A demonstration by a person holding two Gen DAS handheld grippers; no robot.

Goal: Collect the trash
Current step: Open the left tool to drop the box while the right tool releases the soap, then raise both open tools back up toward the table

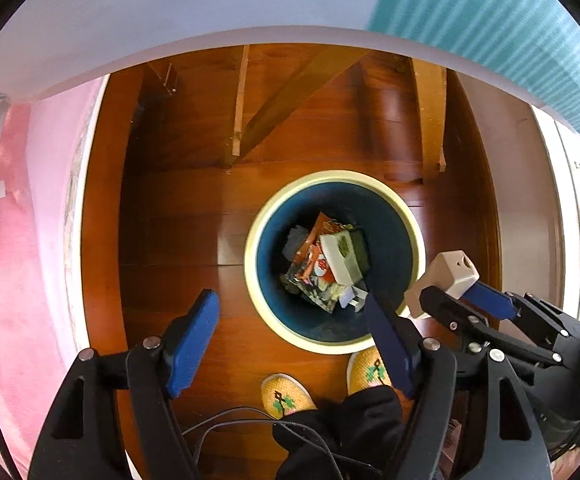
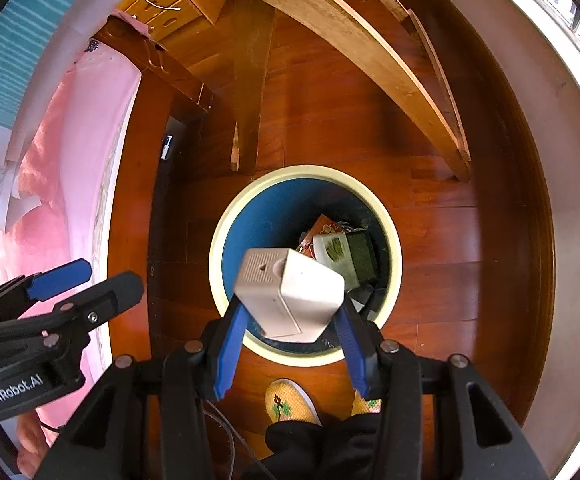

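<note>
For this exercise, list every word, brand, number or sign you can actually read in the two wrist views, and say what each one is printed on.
"GenRobot.AI": white lettering on the black body of the left gripper, seen in the right wrist view.
Colourful wrappers in the trash bin: print too small and blurred to read.
White box held in the right gripper: only moulded marks, no readable text.

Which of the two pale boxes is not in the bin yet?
The plain off-white box clamped in the right gripper, above the bin's rim. The other pale box, with a green patch, lies inside among wrappers.
</note>
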